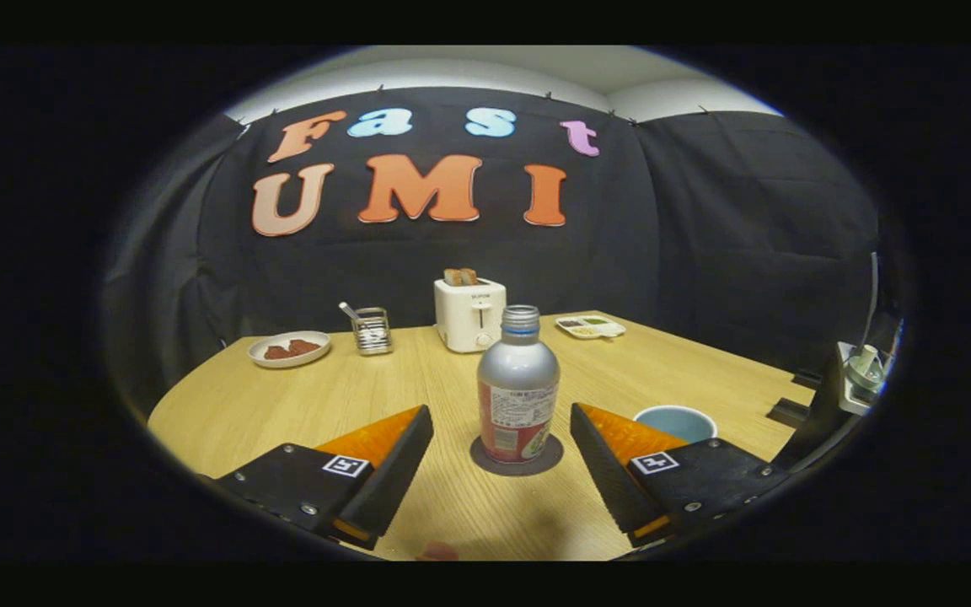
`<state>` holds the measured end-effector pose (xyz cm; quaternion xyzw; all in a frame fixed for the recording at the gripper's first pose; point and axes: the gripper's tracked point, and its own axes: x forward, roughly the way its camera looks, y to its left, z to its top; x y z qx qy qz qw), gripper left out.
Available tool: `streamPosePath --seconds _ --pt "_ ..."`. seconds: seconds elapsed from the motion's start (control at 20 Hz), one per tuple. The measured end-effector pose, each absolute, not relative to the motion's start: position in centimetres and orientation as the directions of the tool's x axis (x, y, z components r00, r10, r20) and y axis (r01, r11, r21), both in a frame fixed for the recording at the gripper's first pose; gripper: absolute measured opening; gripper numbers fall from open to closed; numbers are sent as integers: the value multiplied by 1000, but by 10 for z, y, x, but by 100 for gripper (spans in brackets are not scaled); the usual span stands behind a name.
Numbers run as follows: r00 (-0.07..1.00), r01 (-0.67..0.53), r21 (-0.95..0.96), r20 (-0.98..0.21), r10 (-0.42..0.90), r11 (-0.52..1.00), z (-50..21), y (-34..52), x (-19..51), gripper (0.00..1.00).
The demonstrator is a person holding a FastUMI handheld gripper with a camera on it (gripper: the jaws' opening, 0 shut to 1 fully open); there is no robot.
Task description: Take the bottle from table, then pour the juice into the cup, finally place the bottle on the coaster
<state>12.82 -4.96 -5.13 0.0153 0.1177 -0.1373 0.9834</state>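
The gripper (pixel 502 447) is spread wide, its two fingers standing well apart on either side of the silver metal bottle with a red-and-white printed label (pixel 518 389), and neither finger touches the bottle; nothing is held. The bottle stands upright on a dark round coaster (pixel 550 459), which lies flat on the light wood-grain table (pixel 662 371) just ahead of the fingertips and between their lines of approach. Its threaded neck appears uncapped, though the top is too small to confirm. A pale blue cup (pixel 678 420) sits on the table just beyond the right finger, near the coaster and partly hidden by that finger. With the bottle set squarely on the coaster and the fingers clear of it, the placement step reads as complete or nearly so; the wide opening gives clearance so that a straight pull-back should not catch the bottle's shoulders. Whether juice is in the cup cannot be told from this angle. Farther back stand a white two-slot toaster with bread in it (pixel 469 314), a small wire-and-glass holder with a utensil (pixel 371 329), a white plate of reddish-brown pieces (pixel 289 348), and a white tray of small items (pixel 591 326), all well apart from the work area.
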Motion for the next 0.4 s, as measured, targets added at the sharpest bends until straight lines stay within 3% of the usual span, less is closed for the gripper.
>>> streamPosePath --seconds 0.25,0.4 --pt "991 111 41 -81 -107 993 -3 4 97 97" --pt "998 32 50 -51 -29 998 2 28 72 97"
